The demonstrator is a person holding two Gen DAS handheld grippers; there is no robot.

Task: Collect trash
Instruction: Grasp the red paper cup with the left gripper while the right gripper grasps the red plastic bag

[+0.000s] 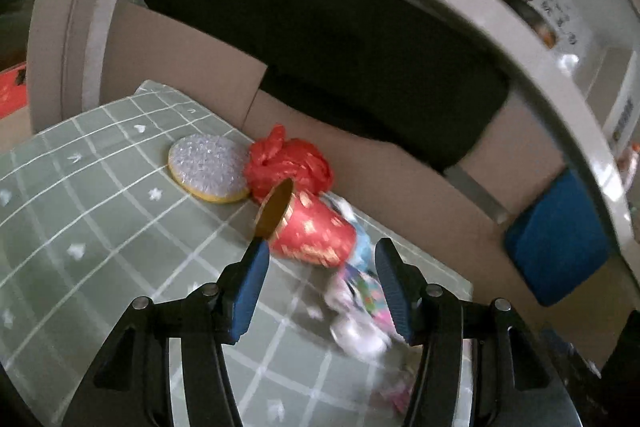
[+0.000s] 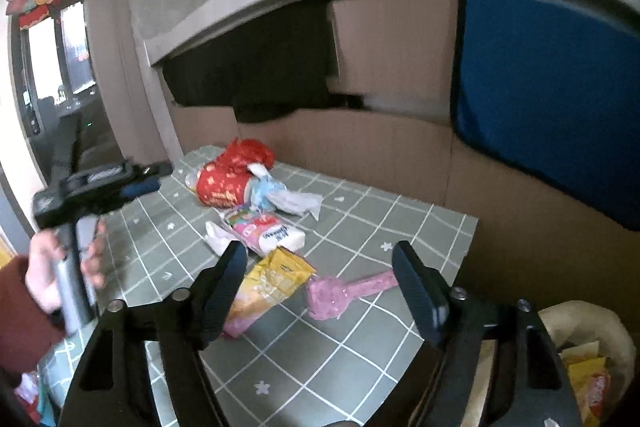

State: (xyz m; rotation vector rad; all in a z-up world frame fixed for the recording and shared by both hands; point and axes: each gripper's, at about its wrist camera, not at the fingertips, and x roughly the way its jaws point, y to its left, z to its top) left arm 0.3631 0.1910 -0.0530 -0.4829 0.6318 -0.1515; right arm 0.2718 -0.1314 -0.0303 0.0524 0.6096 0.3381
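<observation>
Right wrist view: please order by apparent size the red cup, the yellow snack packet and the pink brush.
1. yellow snack packet, partly behind a finger, nearest.
2. red cup, lying farther away, so maybe truly bigger.
3. pink brush, close to the cup; unsure.

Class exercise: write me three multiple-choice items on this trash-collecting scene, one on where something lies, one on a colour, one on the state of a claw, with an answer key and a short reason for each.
1. Where does the red paper cup lie?
A. On its side on the checked tablecloth
B. Upright on the shelf
C. Inside the blue bin

2. What colour is the snack packet nearest the right claw?
A. Green
B. Yellow
C. Black

3. How does the left claw stand?
A. Shut on the cup
B. Shut on nothing
C. Open, holding nothing

Key: 1 A, the cup's rim faces sideways on the cloth. 2 B, the packet between the right claw's fingers is yellow. 3 C, its fingers stand apart with the cup beyond their tips.
</observation>
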